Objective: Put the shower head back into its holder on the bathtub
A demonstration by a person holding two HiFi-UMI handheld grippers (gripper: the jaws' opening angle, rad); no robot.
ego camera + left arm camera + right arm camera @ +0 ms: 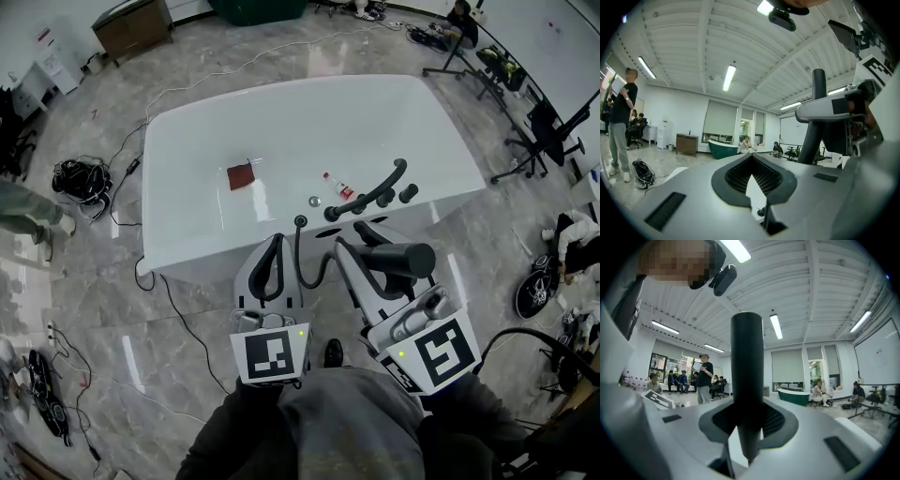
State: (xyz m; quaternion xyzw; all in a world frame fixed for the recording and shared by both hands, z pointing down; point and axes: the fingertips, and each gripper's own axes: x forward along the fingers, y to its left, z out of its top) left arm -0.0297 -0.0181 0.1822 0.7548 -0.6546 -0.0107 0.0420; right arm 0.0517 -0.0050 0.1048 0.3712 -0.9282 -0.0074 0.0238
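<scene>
The shower head (746,380) is being gripped by its black handle between the jaws of the right gripper (747,430), which are being pressed against it. In the head view it is being held just before the near rim of the white bathtub (187,169), apart from the black tap (370,192). Its hose (314,272) is hanging beside the left gripper (272,251), whose jaws are being held together at the tips, with nothing between them.

White bathtub basin (206,141) mostly bare, dark red square cloth (242,175) and small clear bottle (339,187) mid-basin, black curved tap (370,192) and knobs (409,194) crowding near rim.
</scene>
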